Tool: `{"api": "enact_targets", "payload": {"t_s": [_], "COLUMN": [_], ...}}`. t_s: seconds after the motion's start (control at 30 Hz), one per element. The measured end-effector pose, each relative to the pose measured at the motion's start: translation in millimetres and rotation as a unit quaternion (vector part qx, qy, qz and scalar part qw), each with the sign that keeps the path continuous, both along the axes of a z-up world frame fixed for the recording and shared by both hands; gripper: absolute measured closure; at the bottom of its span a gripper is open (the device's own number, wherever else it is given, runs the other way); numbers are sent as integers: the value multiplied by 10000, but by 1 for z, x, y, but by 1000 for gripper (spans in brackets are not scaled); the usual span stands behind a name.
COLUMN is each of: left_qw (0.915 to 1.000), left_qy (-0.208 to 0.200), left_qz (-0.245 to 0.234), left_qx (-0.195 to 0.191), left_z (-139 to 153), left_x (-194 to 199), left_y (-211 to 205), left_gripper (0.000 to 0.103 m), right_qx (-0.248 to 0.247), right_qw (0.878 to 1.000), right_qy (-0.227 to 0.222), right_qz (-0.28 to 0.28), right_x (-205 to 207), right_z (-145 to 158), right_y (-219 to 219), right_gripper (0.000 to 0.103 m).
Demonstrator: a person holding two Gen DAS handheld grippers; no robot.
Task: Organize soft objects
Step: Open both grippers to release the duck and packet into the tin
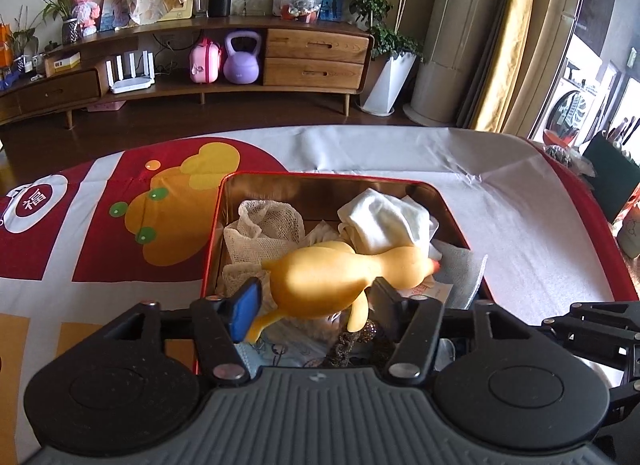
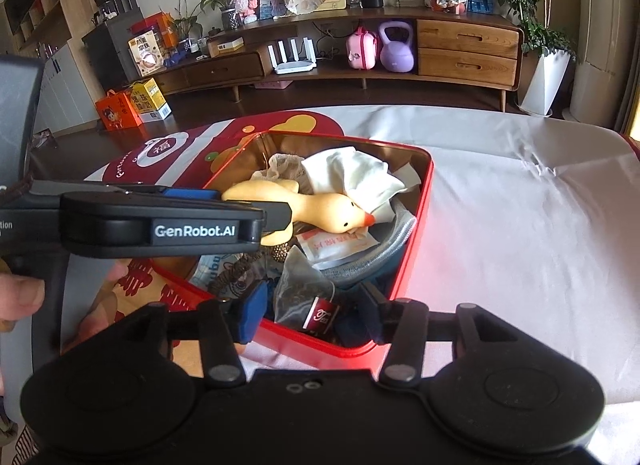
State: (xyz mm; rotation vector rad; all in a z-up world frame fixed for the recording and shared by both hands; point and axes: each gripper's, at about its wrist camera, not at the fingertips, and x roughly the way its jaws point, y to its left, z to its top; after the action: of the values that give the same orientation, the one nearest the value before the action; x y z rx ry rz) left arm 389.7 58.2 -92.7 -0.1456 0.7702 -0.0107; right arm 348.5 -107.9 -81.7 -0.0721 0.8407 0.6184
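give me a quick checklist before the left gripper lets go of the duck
1. Duck between the left gripper fingers: ok.
2. Duck over the tin, not the cloth-covered table: ok.
3. Duck resting on the white cloth: cannot tell.
4. Right gripper empty, jaws open: ok.
5. Right gripper clear of the drop spot, at the tin's near edge: ok.
6. Room in the tin: not ok, already crowded.

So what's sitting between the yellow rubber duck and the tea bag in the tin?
A white-and-red paper sachet lies between yellow rubber duck and tea bag, seen in the right wrist view.
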Motion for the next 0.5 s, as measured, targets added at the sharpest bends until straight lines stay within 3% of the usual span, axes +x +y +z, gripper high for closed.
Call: {"api": "enact_targets", "payload": {"t_s": [0.3,0.5], "left_qw": [10000,9998], "left_qy": [-79,-179], "left_qz": [-21,14], "left_qx": [-24,-4], "left_z": [15,33], "left_x": [-18,-38], "left_y": [3,6], "left_gripper": [34,34], "right_qx": [42,64], "right_qw": [9997,9993], "right_qy": [-200,-345], "right_qz": [-104,-156], "right_x": [-14,-28], "right_z": [20,37], "right_y": [-7,-13], "right_gripper": [41,40]}}
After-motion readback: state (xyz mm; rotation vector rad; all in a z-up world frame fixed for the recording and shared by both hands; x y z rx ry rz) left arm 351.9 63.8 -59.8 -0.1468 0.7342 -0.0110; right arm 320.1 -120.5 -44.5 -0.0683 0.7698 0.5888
